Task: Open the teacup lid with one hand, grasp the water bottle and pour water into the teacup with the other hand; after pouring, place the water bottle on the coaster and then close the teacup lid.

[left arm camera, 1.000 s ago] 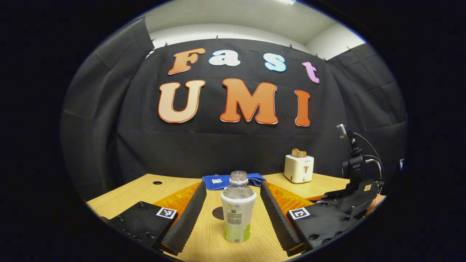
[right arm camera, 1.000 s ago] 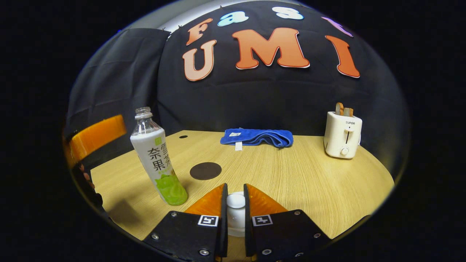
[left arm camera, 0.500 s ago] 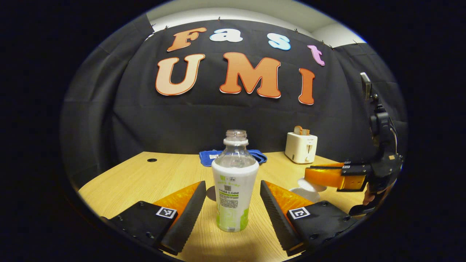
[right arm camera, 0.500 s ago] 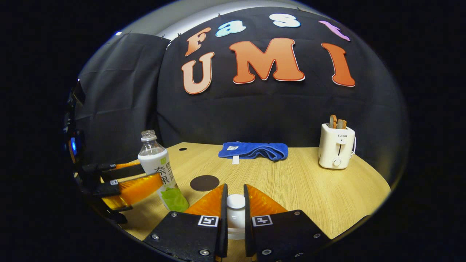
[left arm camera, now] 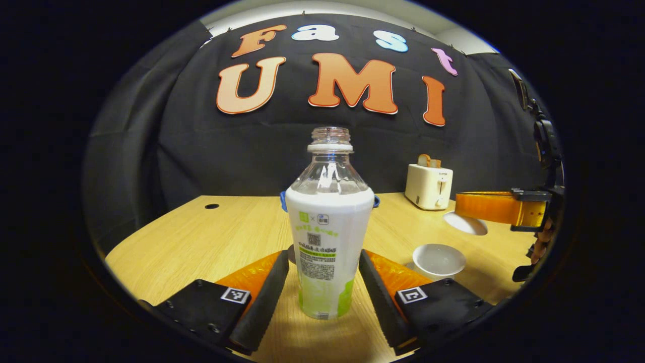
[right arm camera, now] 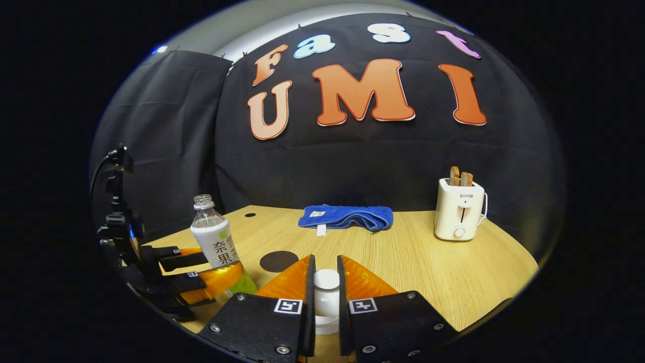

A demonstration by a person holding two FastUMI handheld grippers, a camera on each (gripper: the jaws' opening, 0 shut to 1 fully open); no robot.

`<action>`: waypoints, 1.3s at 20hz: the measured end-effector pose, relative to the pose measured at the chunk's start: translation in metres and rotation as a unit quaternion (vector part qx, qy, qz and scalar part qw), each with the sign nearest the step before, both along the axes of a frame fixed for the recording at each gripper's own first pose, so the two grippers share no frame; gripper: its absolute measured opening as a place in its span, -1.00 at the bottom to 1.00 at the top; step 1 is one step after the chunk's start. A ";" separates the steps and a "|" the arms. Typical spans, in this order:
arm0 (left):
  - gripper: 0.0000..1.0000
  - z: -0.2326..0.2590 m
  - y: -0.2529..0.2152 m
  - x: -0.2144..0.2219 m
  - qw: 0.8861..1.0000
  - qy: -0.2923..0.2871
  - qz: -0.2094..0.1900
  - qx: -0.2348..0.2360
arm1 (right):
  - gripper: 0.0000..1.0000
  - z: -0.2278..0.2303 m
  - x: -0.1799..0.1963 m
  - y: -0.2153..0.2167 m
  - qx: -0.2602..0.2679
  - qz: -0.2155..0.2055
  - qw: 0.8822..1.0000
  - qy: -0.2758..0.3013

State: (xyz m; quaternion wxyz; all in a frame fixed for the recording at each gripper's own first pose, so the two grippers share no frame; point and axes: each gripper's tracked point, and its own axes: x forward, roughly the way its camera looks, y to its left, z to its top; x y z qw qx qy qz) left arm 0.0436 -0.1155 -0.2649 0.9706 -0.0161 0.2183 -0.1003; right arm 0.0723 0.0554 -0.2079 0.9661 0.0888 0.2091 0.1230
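Observation:
A clear water bottle [left arm camera: 328, 227] with a white and green label stands uncapped on the table. My left gripper [left arm camera: 324, 253] is open, with one finger on each side of the bottle's lower half. The right gripper view shows that same bottle [right arm camera: 215, 241] and the left gripper [right arm camera: 199, 275] at the left edge. My right gripper [right arm camera: 325, 259] is shut on the knob of the white teacup lid [right arm camera: 326, 282]. In the left gripper view that lid [left arm camera: 466, 223] hangs in the air above the open white teacup [left arm camera: 438, 259]. A dark round coaster [right arm camera: 278, 261] lies behind the bottle.
A folded blue cloth [right arm camera: 345, 217] lies at the back of the wooden table [right arm camera: 433, 272]. A white toaster [right arm camera: 458, 209] with bread in it stands at the back right. There is a small hole [left arm camera: 211, 206] in the table's far left part.
My left gripper has moved forward, so the bottle now stands between its fingers. My right gripper has lifted the lid up and away, uncovering the cup.

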 end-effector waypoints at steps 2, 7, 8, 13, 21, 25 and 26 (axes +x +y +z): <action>0.48 -0.002 0.001 0.003 1.000 -0.006 0.004 0.011 | -0.62 -0.003 -0.001 -0.004 0.001 -0.003 1.000 0.001; 0.34 -0.002 0.003 0.010 0.999 -0.013 0.002 0.039 | -0.62 0.000 0.000 -0.014 0.004 -0.013 1.000 -0.001; 0.31 -0.002 0.004 0.009 0.998 -0.014 -0.002 0.055 | -0.62 0.001 0.001 -0.016 0.006 -0.015 1.000 -0.002; 0.34 -0.002 0.008 0.013 0.985 -0.020 -0.045 0.164 | -0.62 0.009 0.003 -0.026 0.002 -0.024 1.000 -0.011; 0.31 0.003 -0.003 0.011 0.943 -0.050 -0.125 0.306 | -0.62 0.017 0.007 -0.040 0.001 -0.035 0.999 -0.021; 0.31 0.008 -0.012 0.012 0.917 -0.071 -0.161 0.358 | -0.62 0.015 0.007 -0.048 -0.005 -0.038 0.999 -0.023; 0.27 0.007 -0.014 0.011 0.909 -0.076 -0.170 0.372 | -0.62 0.015 0.008 -0.052 -0.006 -0.040 0.999 -0.023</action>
